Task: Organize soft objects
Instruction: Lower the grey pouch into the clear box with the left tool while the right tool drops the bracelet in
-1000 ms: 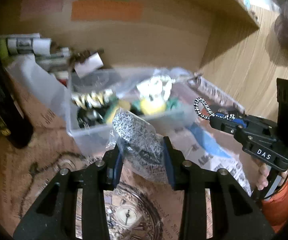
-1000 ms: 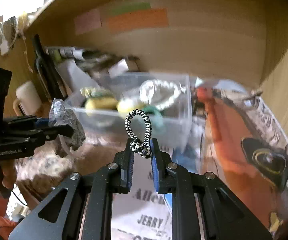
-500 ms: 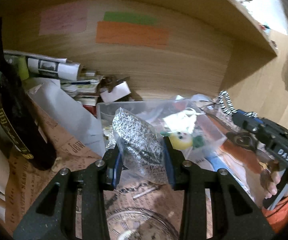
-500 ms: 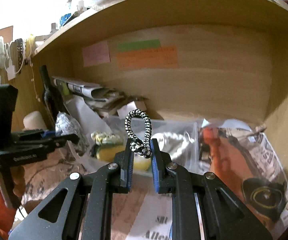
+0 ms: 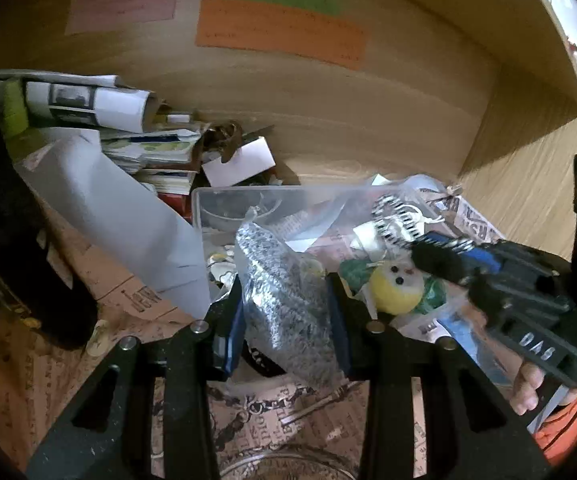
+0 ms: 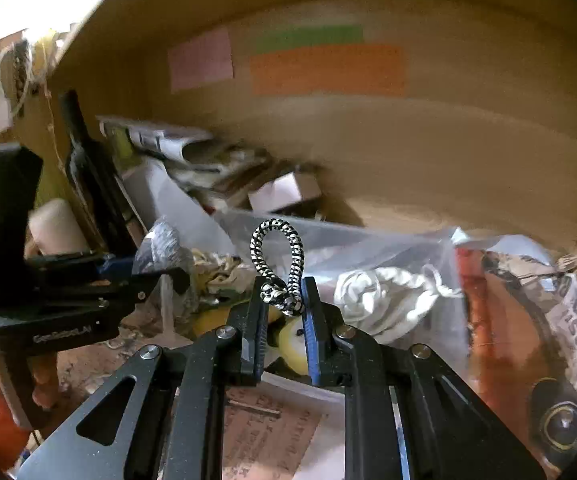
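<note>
My left gripper [image 5: 286, 320] is shut on a clear bag of grey speckled fabric [image 5: 288, 300], held just in front of a clear plastic bin [image 5: 208, 208]. My right gripper [image 6: 284, 308] is shut on a black-and-white braided cord loop [image 6: 276, 264] and hangs over the bin [image 6: 328, 236]. In the bin lie a yellow plush toy [image 5: 396, 290], a white knotted cloth [image 6: 384, 292] and other soft items. The right gripper with its cord [image 5: 396, 220] shows at right in the left wrist view; the left gripper with its bag [image 6: 164, 248] shows at left in the right wrist view.
The bin stands in a wooden alcove with coloured paper notes [image 5: 280, 32] on the back wall. Stacked papers and rolls [image 5: 88, 108] lie at back left, a dark bottle [image 5: 20, 264] at left. Newspaper [image 6: 568, 320] covers the surface at right.
Both grippers have tilted down and moved closer over the bin, still holding their items. The right gripper has come in nearer to the left one.
</note>
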Motion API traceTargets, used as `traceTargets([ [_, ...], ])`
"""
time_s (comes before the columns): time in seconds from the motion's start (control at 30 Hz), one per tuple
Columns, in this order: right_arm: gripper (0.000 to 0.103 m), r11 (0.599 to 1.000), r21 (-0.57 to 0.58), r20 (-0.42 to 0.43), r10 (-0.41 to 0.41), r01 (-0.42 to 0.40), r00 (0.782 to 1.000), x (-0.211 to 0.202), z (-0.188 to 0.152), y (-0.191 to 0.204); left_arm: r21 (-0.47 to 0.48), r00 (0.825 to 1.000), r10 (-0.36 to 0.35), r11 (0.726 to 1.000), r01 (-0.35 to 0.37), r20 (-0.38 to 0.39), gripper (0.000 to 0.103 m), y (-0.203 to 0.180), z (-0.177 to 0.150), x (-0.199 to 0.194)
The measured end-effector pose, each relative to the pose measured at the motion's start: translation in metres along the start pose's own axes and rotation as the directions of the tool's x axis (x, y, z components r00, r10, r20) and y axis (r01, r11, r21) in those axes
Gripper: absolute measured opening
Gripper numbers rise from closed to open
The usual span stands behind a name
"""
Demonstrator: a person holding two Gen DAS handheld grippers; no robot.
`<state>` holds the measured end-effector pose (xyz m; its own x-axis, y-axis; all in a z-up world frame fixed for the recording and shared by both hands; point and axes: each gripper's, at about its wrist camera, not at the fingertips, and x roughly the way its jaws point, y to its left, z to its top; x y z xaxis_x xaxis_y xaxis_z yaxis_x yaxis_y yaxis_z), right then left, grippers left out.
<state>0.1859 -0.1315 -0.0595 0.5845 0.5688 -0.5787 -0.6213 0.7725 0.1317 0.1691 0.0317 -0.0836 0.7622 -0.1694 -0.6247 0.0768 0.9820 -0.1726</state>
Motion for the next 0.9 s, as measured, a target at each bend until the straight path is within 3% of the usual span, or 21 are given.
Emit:
traceTargets([
  [0.2,0.017,1.000,-0.009,-0.068,0.001,-0.001,0.998,0.022,-0.007,0.000,0.030,1.000,0.017,0.999,-0.016,-0.022,0.038,-0.006,0.002,0.017],
  [0.3,0.017,1.000,-0.019,-0.088,0.001,-0.003,0.996,0.025,-0.010,-0.001,0.044,0.999,0.031,0.999,-0.029,-0.036,0.044,-0.008,0.001,0.023],
  [0.4,0.026,0.999,-0.030,-0.096,0.010,-0.013,0.995,0.024,-0.010,0.000,0.038,0.998,0.041,0.998,-0.039,-0.039,0.052,-0.006,0.001,0.023],
  [0.57,0.047,0.999,-0.042,-0.072,0.004,-0.007,0.997,0.016,-0.009,0.003,0.018,0.999,0.034,0.999,-0.034,-0.031,0.060,-0.001,0.003,0.012],
  [0.9,0.052,1.000,-0.016,0.048,-0.009,0.010,0.999,-0.029,0.005,-0.001,0.050,0.995,0.023,0.998,-0.028,0.101,0.069,-0.015,0.011,-0.045],
])
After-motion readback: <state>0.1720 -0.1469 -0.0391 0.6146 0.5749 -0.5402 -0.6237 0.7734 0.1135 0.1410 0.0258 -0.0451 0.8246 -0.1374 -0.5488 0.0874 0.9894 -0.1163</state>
